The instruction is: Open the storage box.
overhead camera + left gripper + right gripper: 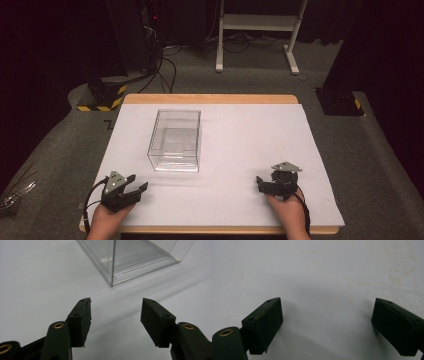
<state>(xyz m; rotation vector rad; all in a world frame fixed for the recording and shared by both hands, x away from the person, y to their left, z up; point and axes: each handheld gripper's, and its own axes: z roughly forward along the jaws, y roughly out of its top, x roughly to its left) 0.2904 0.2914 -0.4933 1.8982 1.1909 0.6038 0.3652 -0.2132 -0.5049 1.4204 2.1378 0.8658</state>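
Waiting at the start: both tongs are held open and empty, low on the tabletop (pixel 240 150).
A clear box (pixel 175 140) is seen at 1 o'clock of the left tongs (pixel 134 189), untouched; the right tongs (pixel 263 185) are kept well apart at 4 o'clock. A reach is likely called for next.

Your table (pixel 210 99) fills the middle of the high view, its wooden edge showing around a white sheet (pixel 240 165). On that sheet, left of centre, you have a clear plastic box (pixel 175 140) standing upright.
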